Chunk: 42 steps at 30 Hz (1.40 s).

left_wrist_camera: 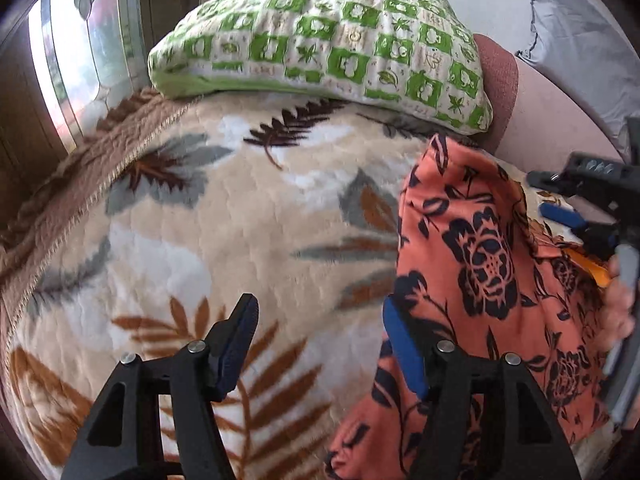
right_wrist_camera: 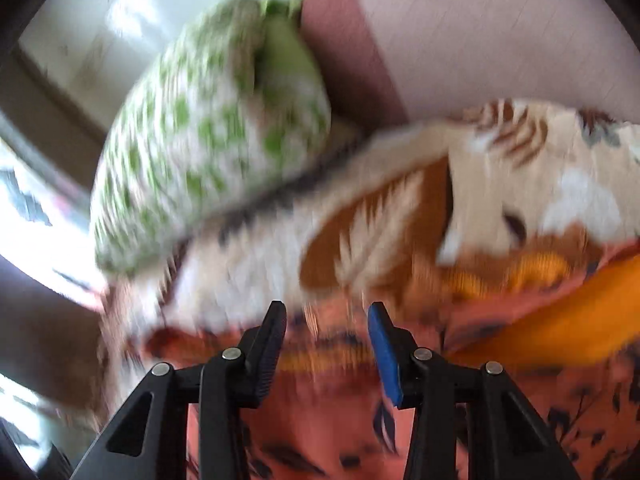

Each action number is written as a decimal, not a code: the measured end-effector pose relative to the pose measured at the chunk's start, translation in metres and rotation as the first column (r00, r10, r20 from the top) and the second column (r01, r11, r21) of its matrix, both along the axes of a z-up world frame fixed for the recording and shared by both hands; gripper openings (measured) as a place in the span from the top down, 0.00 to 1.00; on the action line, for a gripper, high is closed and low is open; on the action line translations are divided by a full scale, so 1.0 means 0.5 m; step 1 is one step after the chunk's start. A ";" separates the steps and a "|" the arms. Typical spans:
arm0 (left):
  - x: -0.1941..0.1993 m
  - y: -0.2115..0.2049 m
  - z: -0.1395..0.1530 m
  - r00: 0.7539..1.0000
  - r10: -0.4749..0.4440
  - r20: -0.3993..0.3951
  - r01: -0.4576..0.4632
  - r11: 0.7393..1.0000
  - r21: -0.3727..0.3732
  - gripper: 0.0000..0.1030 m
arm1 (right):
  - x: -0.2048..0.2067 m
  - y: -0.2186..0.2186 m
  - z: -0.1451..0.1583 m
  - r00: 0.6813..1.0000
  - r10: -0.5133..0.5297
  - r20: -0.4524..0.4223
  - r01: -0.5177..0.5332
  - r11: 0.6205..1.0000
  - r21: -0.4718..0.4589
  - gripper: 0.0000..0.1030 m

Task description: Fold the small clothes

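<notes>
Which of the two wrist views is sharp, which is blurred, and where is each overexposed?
Left wrist view: mostly sharp, with the green pillow and orange floral garment crisp; fisheye bending curves the leaf-print blanket; the window is washed out. Right wrist view: heavy motion blur smears the pillow and blanket, though the right gripper stays sharp; the left edge is blown out.

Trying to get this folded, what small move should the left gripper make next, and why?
Probably slide the open left gripper rightward over the orange floral garment edge, then close. Only its right finger overlaps the cloth; the rest lies over the blanket.
</notes>
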<state>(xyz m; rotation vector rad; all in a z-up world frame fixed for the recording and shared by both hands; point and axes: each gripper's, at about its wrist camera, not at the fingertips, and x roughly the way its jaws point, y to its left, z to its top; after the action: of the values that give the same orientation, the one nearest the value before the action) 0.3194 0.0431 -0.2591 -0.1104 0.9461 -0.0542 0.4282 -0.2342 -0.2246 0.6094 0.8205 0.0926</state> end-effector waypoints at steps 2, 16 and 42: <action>-0.001 0.007 0.005 1.000 0.005 0.004 -0.005 1.000 -0.021 0.36 | -0.029 -0.002 0.018 0.999 0.026 0.025 -0.027 0.999 0.025 0.56; -0.009 0.009 -0.024 0.996 0.062 -0.071 -0.056 0.995 0.078 0.36 | -0.032 0.200 -0.043 0.969 0.231 -0.092 -0.238 0.968 -0.080 0.56; -0.012 -0.072 -0.020 1.000 -0.009 0.020 0.005 0.984 0.180 0.28 | -0.167 -0.150 -0.106 0.995 0.015 -0.097 -0.032 0.984 -0.173 0.54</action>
<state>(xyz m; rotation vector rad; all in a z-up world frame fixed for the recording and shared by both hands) 0.3136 0.0072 -0.2689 0.0605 0.9260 0.0233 0.3448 -0.3091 -0.2778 0.4409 0.9183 0.0126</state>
